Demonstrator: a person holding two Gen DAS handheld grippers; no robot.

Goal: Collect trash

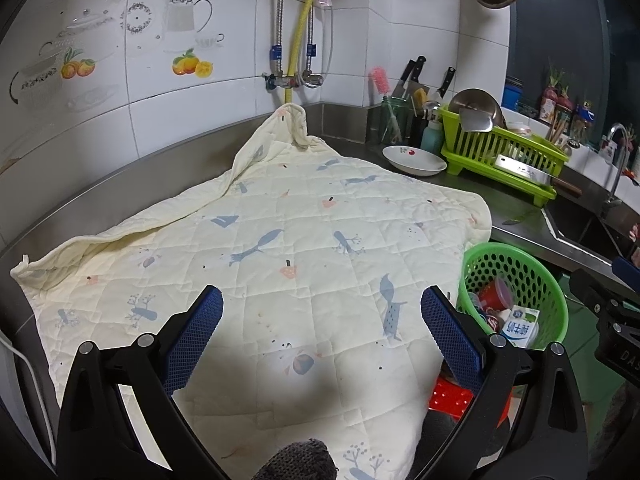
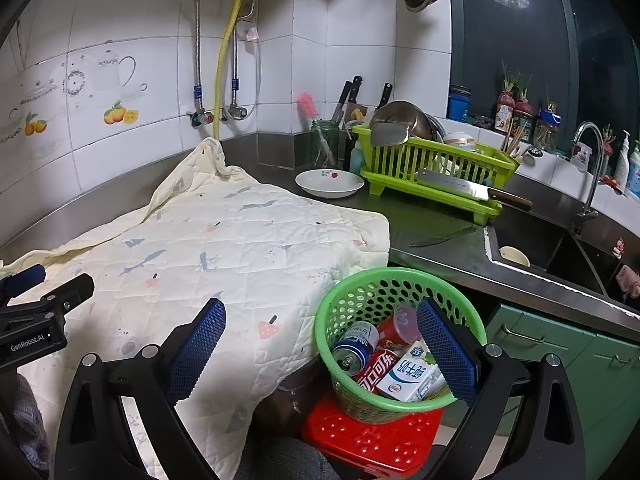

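- Left wrist view: my left claw (image 1: 320,320) is spread wide and holds nothing, hanging over the quilted cloth (image 1: 280,240) that covers the steel surface (image 1: 516,220).
- From here I see no loose trash on the cloth, so I judge the collecting close to done, if not finished.
- The green basket (image 1: 532,276) sits at about 3 o'clock, just off the cloth's edge, with a milk carton (image 1: 520,326) and a red cup among what is in it.
- The cloth is soft, padded, cream with pale printed shapes, stitched in a diamond grid and rumpled toward 12 o'clock.

- Right wrist view: my right claw (image 2: 320,344) is also spread and empty, framing the basket at roughly 5 o'clock.
- The basket holds a blue can (image 2: 354,346), a red can (image 2: 378,366), the carton and a pinkish cup; it rests on a red stool (image 2: 372,436) beside the surface.
- Basket and stool are perforated moulded plastic; the cans are smooth metal cylinders, the carton a boxy printed card.
- A thin dark strip (image 2: 444,237) lies on bare steel at 1 o'clock; I cannot tell whether it is trash.
- The white dish (image 2: 329,183) and the dish rack (image 2: 436,168) look like kitchenware rather than waste.
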